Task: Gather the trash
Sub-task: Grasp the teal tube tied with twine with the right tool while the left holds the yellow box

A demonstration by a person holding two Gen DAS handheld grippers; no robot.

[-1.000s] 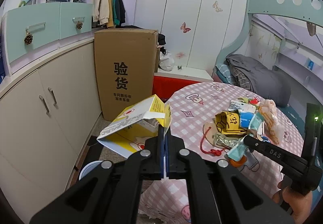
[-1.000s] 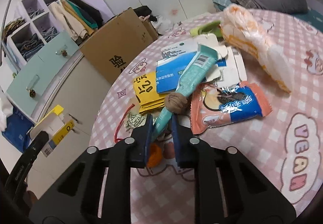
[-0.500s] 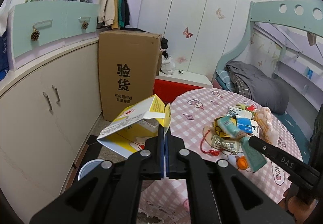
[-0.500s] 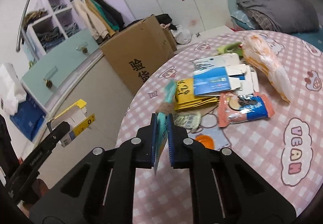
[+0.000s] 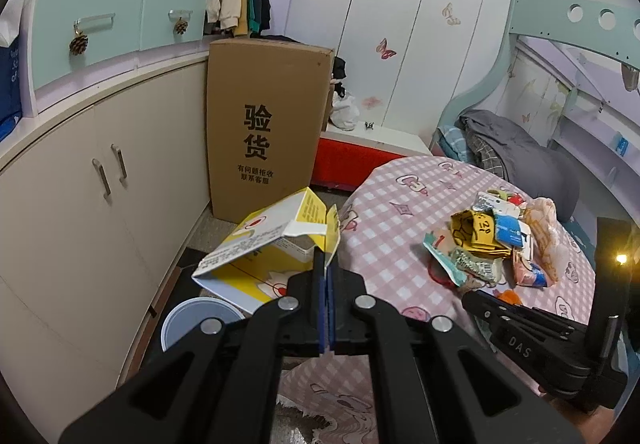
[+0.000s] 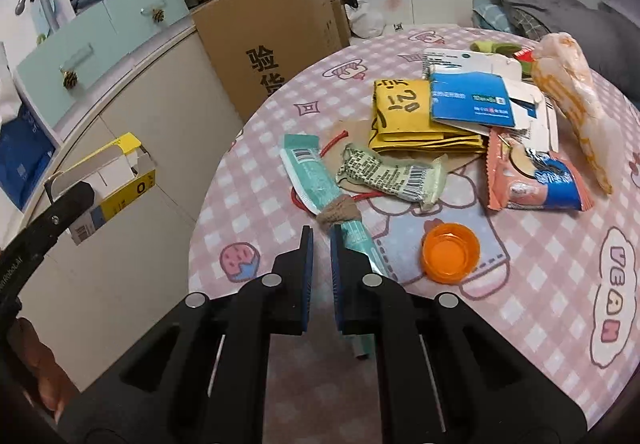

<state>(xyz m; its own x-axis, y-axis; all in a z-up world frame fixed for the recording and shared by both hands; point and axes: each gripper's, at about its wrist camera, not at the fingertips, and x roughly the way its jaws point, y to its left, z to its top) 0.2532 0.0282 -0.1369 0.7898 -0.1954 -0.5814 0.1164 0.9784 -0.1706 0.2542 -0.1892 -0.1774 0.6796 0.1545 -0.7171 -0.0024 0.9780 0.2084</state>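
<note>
- Pink-checked counter [image 6: 520, 324], trash heaped.
- Left hand-held gripper [image 5: 326, 276] pinches yellow carton [image 5: 264, 248].
- Right hand-held gripper [image 6: 320, 244] parted, empty; teal wrapper [image 6: 320, 184] just beside. Judgement: re-centre before closing.

Teal wrapper [image 6: 320, 184], knotted mid-length, lies apparently flat beside crumpled trash pile [image 6: 460, 124].

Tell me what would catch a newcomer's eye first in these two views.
Probably the yellow and white carton, held off the table's edge, with the left gripper shut on its flap. Next, the heap of wrappers and flattened boxes on the pink checked table, with an orange cap lying apart from it. The right gripper stands open right beside the teal wrapper, and a tall brown cardboard box rises behind.
</note>
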